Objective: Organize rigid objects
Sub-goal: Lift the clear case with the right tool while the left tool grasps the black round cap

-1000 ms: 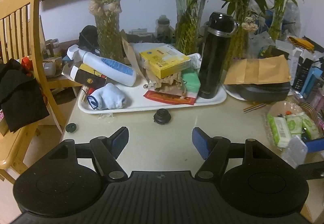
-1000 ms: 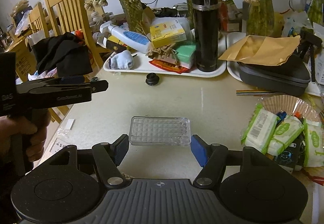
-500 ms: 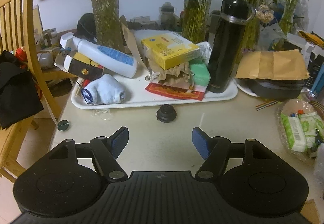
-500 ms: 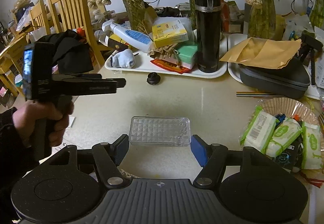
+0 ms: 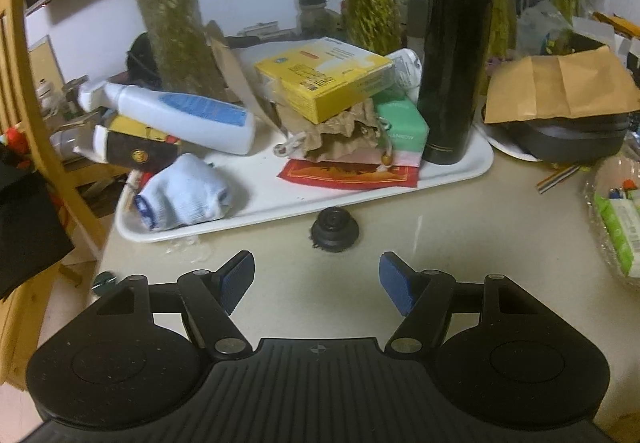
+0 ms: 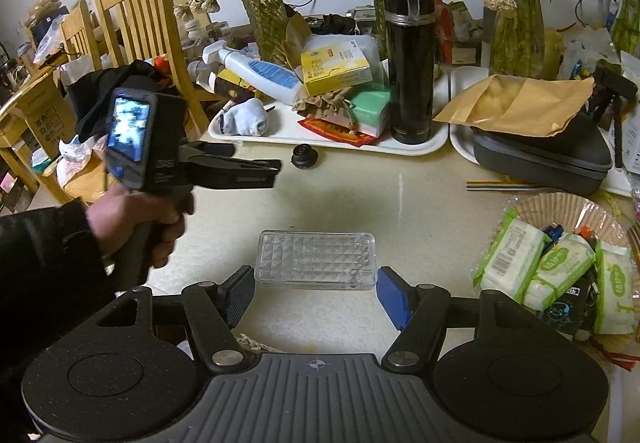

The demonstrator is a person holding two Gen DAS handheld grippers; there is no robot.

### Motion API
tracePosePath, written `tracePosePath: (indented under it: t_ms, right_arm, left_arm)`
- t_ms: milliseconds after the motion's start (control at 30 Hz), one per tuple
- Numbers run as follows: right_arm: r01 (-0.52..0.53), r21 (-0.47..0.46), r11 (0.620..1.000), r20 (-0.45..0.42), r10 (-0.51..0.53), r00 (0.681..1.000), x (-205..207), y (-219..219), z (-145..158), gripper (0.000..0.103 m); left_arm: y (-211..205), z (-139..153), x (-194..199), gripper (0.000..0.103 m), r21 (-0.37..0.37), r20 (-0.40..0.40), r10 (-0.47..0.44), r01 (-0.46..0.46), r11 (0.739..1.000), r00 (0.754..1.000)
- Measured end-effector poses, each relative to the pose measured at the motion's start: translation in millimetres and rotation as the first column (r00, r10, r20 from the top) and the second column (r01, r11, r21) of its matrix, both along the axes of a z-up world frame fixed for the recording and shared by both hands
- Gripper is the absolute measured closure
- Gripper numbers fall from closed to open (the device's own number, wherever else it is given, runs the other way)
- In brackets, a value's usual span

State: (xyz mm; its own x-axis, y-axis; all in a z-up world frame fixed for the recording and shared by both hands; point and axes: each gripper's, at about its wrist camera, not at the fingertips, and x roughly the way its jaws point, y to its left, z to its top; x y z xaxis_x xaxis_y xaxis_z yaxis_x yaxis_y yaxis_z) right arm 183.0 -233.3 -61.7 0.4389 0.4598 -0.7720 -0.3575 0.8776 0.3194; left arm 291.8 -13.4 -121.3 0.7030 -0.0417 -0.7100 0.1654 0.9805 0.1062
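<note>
In the left wrist view, the left tongs [image 5: 316, 279] stood partly open and empty above the surface [image 5: 460, 243], aimed at the black knob [image 5: 334, 229] lying just in front of the tray [image 5: 460, 175]; a good pickup probably needed the pads lowered evenly on both sides of it before closing. In the right wrist view, the right tongs [image 6: 316, 293] were also partly open, flanking the clear case [image 6: 316, 259] on the surface, pads beside its ends though contact was unclear.
</note>
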Motion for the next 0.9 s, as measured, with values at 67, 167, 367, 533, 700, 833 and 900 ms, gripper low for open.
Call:
tracePosePath:
  t_ms: [67, 167, 367, 533, 700, 833, 900]
  right_arm:
    - [-0.002, 0.004, 1.0, 0.0, 0.002, 1.0, 0, 0, 0, 0.034]
    - [-0.006, 0.008, 1.0, -0.004, 0.006, 1.0, 1, 1, 1, 0.034]
    - [-0.026, 0.023, 0.999, -0.017, 0.026, 1.0, 2, 4, 0, 0.034]
    - [-0.028, 0.031, 0.999, -0.022, 0.029, 0.999, 4, 5, 0, 0.034]
    - [-0.031, 0.038, 0.999, -0.028, 0.032, 0.999, 4, 6, 1, 0.034]
    - [-0.041, 0.049, 0.998, -0.028, 0.043, 0.999, 4, 9, 3, 0.034]
    - [-0.041, 0.049, 0.998, -0.028, 0.042, 0.999, 4, 10, 2, 0.034]
  left_arm:
    - [-2, -6, 8, 0.034, -0.006, -0.013, -0.005, 0.005, 1.0, 1.0]
    - [-3, -15, 18, 0.034, -0.023, -0.036, -0.006, 0.005, 1.0, 0.999]
    - [-6, -37, 40, 0.037, -0.031, -0.085, 0.005, -0.008, 0.999, 0.996]
    - [-3, -49, 52, 0.043, -0.065, -0.103, 0.024, -0.03, 0.997, 0.994]
    - [-7, -50, 60, 0.043, -0.069, -0.088, 0.024, -0.03, 0.997, 0.996]
    - [-8, -51, 68, 0.046, -0.071, -0.085, 0.032, -0.038, 0.997, 0.996]
    - [-7, -50, 72, 0.057, -0.071, -0.081, 0.051, -0.057, 0.996, 0.995]
